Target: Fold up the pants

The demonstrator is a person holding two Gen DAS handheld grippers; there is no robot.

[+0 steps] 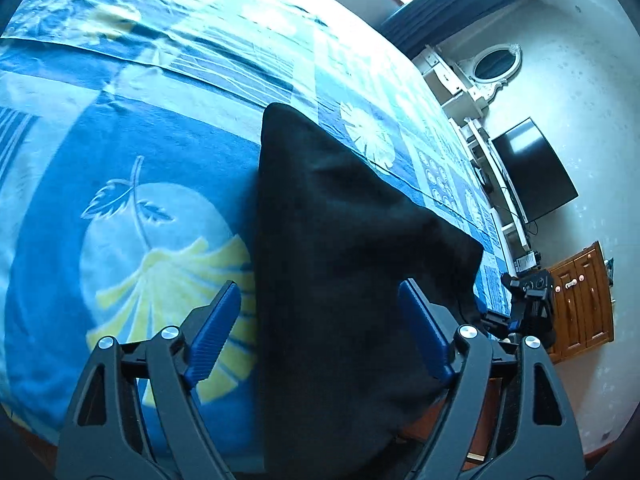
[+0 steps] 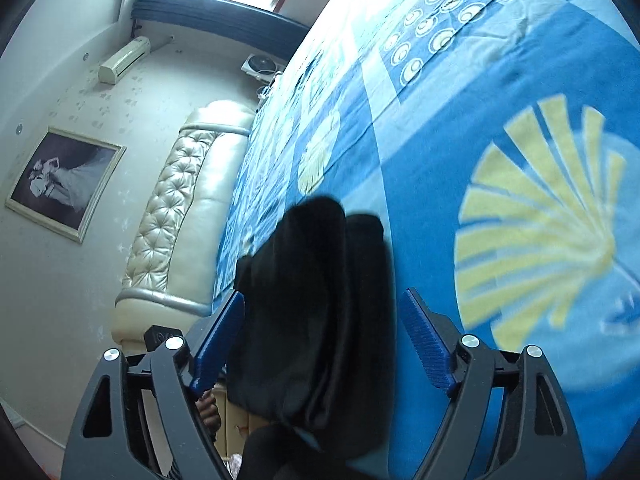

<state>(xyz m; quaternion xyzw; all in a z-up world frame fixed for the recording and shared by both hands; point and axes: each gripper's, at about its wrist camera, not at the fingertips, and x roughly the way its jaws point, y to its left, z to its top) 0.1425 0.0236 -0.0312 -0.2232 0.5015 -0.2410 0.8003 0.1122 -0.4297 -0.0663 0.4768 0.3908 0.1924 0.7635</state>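
The black pants (image 1: 340,260) lay on the blue patterned bed cover (image 1: 160,140), running forward between the spread fingers of the left tool (image 1: 320,332). The right tool (image 2: 322,340) also stood open, the pants (image 2: 312,320) bunched between its fingers, ungripped.

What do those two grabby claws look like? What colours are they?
Both look alike. The left gripper and the right gripper have dark grey plastic arms with triangle-shaped holes and shiny round silver bolts. The jaws carry blue ribbed pads. No cables or sleeves show.
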